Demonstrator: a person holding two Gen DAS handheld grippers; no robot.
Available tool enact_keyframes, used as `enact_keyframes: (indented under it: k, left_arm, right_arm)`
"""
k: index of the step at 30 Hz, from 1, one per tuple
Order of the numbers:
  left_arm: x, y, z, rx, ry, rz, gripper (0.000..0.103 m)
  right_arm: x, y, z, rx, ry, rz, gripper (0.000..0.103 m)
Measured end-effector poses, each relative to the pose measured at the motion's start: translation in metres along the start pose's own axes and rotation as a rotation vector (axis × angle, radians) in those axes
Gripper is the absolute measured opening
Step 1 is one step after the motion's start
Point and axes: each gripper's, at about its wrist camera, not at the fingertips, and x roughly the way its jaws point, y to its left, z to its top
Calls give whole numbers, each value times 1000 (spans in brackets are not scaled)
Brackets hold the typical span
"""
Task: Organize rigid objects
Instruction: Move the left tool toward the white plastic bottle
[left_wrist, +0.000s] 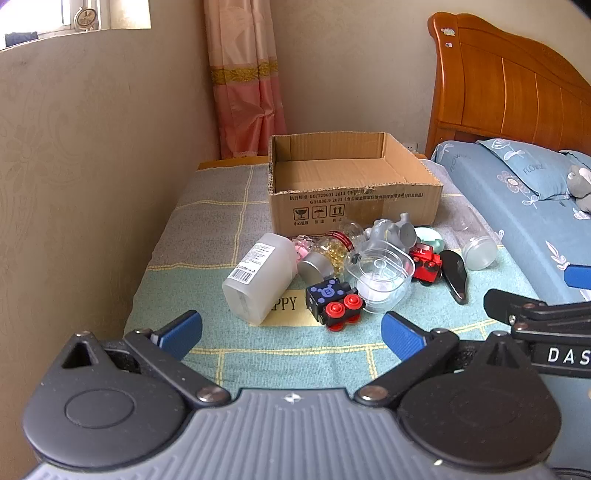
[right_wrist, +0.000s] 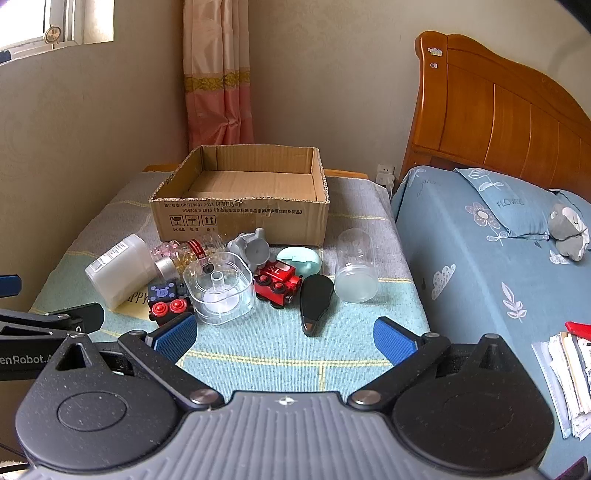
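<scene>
An open cardboard box (left_wrist: 354, 206) (right_wrist: 240, 221) with nothing in it stands at the back of a cloth-covered table. In front of it lies a heap: a white bottle (left_wrist: 258, 277) (right_wrist: 118, 271) on its side, a black toy train (left_wrist: 334, 299) (right_wrist: 168, 299), a clear square container (left_wrist: 380, 277) (right_wrist: 221, 291), a red toy train (left_wrist: 426, 264) (right_wrist: 277, 282), a flat black object (left_wrist: 454, 275) (right_wrist: 314, 301), a clear jar (left_wrist: 476, 243) (right_wrist: 356, 267), a grey elephant figure (left_wrist: 395, 232) (right_wrist: 251, 249). My left gripper (left_wrist: 291, 334) is open just short of the heap. My right gripper (right_wrist: 284, 338) is open, nothing between its fingers.
A wall runs along the table's left side, with a pink curtain (left_wrist: 245, 92) behind. A bed (right_wrist: 498, 258) with blue bedding and a wooden headboard (right_wrist: 498, 110) borders the table on the right. Papers (right_wrist: 569, 373) lie on the bed's near part.
</scene>
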Motion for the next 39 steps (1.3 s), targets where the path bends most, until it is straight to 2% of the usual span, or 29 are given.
enact_keyframes:
  k: [27,39]
  left_arm:
    - [7,0,5,-7,10,-11,102]
    - [22,-1,9,18,3,-49,102]
  right_arm:
    - [4,1,4,-4,-15,3,103]
    - [15,-4,9,-10,-26,25,103]
